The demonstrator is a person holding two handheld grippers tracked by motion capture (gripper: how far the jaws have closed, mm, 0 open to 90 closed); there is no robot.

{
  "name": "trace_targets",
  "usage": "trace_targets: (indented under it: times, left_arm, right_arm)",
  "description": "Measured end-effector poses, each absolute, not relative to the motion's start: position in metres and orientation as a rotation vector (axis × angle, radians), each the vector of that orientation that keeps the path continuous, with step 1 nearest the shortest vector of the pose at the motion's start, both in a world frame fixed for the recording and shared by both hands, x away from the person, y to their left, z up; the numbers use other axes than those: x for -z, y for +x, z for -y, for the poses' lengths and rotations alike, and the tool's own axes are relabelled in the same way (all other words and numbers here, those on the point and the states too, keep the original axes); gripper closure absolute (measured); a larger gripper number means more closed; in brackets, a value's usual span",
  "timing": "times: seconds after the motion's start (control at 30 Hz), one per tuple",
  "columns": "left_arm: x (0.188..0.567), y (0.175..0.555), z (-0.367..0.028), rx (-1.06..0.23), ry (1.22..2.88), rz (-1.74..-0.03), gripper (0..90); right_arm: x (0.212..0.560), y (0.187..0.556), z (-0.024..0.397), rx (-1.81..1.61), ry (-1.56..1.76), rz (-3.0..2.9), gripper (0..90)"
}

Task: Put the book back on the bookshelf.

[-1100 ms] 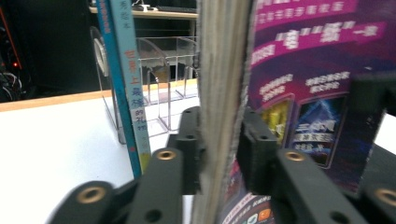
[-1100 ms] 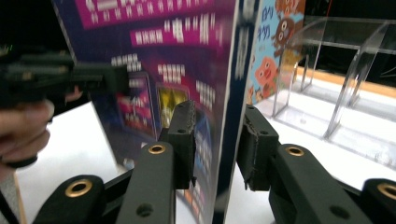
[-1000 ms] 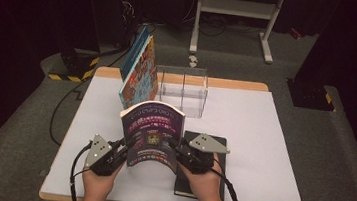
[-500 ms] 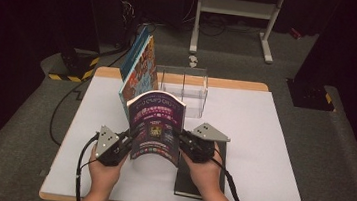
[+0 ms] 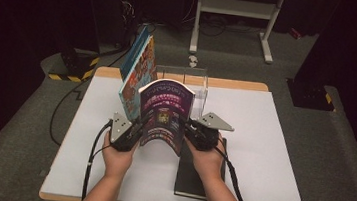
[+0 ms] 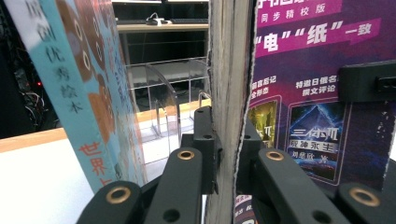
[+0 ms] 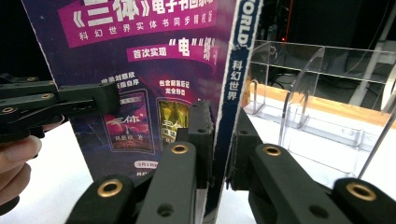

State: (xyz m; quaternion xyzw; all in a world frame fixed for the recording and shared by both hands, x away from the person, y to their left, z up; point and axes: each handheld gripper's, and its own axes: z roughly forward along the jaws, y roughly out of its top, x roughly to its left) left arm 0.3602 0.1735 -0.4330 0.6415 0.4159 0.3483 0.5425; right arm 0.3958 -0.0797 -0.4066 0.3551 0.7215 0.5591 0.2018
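A purple magazine [image 5: 164, 113] stands upright above the white table [image 5: 273, 140], held from both sides. My left gripper [image 5: 137, 130] is shut on its open page edge [image 6: 229, 93], the jaws pinching the pages low down [image 6: 227, 149]. My right gripper [image 5: 189, 130] is shut on its blue spine [image 7: 235, 88], gripping near the bottom [image 7: 220, 140]. The magazine's back cover [image 7: 149, 70] faces me, and the left gripper [image 7: 60, 105] shows beyond it. Just behind stands a clear acrylic rack [image 5: 191, 81], with a colourful book [image 5: 136, 73] leaning upright at its left end.
A black book [image 5: 198, 175] lies flat on the table under my right hand. The rack's clear dividers [image 7: 303, 88] stand close past the magazine. The colourful book's cover [image 6: 79, 88] is close on the left. A white stand [image 5: 236, 11] is on the floor beyond.
Both grippers have carried the upright magazine away from the person, toward the rack. It now stands next to the colourful book.
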Motion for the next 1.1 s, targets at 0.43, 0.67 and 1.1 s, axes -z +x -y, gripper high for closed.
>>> trace_targets:
  times: [0.43,0.67,1.1]
  left_arm:
    - [0.444,0.354,-0.194,-0.753,1.482,-1.032,66.4]
    - [0.446,0.341,-0.205,-0.760,1.473,-1.042,65.7]
    - [0.454,0.317,-0.205,-0.817,1.478,-1.084,72.2]
  right_arm:
    - [0.416,0.380,0.079,-1.563,0.969,-2.042,83.2]
    - [0.418,0.370,0.083,-1.573,0.978,-2.039,83.2]
    - [0.419,0.360,0.081,-1.551,0.952,-2.032,83.1]
